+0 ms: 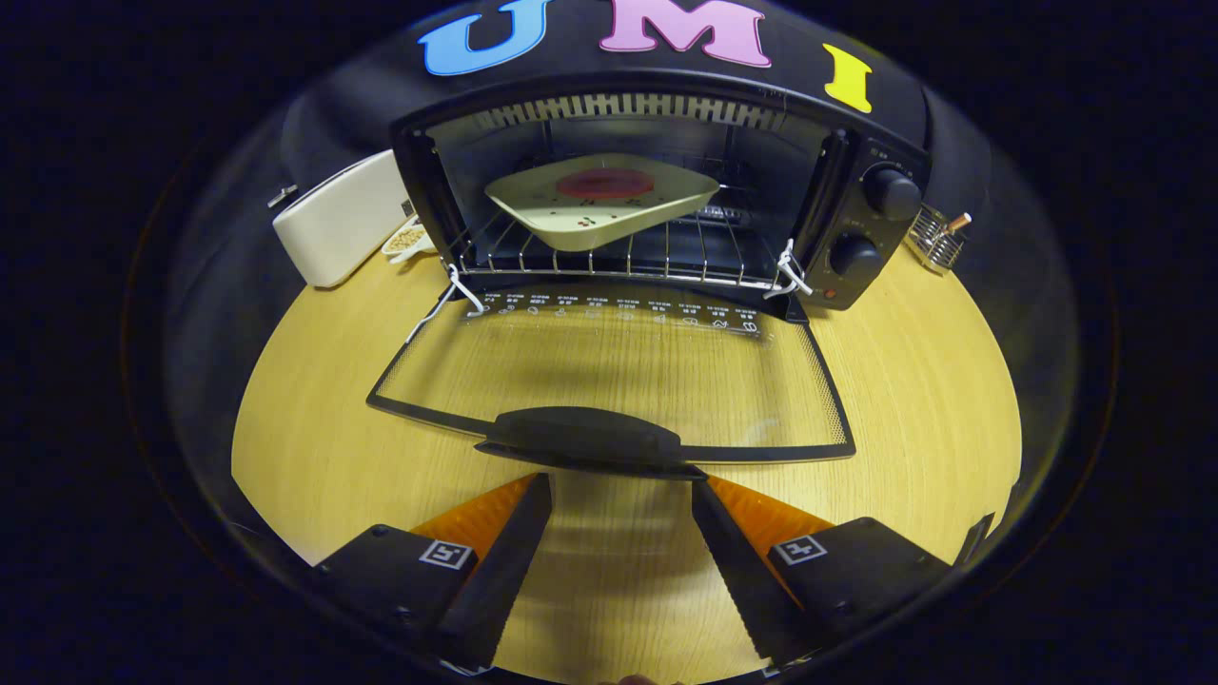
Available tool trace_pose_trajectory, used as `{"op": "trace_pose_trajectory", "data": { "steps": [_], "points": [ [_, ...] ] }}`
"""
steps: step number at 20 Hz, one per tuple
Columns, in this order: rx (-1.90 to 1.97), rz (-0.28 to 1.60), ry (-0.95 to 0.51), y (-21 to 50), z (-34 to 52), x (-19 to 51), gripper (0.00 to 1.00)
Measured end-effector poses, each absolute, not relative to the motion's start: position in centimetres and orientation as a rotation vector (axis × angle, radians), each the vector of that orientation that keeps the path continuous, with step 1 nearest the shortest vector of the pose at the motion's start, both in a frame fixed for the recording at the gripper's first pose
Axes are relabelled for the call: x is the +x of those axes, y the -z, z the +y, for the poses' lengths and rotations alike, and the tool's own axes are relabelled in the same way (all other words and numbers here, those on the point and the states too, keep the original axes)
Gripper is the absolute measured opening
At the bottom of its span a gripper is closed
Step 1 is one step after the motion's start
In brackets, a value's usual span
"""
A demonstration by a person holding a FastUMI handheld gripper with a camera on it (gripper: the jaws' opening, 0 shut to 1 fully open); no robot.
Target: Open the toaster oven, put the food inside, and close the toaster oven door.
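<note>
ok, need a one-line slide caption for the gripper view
Open gripper just short of the lowered toaster oven door's handle, plate of food already on the rack inside, door not yet closed.

Your single view rides on the gripper [620, 485] and looks forward along its two spread fingers [504, 557], low over the wooden table [913, 381] and square onto the front of the toaster oven [657, 190]. You sit close to the toaster oven: the handle [585, 438] of its lowered glass door [618, 366] lies just ahead of the fingertips, and the open cavity with its wire rack [609, 252] stands beyond that. To either side of the toaster oven, the fisheye takes in a white appliance [338, 228] and a small wire basket [934, 240].
</note>
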State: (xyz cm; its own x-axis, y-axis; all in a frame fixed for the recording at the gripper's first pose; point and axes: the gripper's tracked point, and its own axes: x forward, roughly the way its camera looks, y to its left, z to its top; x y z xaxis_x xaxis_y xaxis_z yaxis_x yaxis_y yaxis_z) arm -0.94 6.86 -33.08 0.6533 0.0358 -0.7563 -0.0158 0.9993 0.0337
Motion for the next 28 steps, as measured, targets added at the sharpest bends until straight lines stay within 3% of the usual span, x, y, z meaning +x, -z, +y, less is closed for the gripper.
{"op": "trace_pose_trajectory", "data": {
  "steps": [10, 17, 28],
  "points": [
    [-0.034, 0.666, -0.116, 25.7, 7.0, 0.7, 1.00],
    [0.061, 0.497, -0.074, 18.7, 6.5, 3.4, 1.00],
    [0.129, 0.194, -0.023, 6.9, 3.8, -3.6, 0.99]
  ]
}}
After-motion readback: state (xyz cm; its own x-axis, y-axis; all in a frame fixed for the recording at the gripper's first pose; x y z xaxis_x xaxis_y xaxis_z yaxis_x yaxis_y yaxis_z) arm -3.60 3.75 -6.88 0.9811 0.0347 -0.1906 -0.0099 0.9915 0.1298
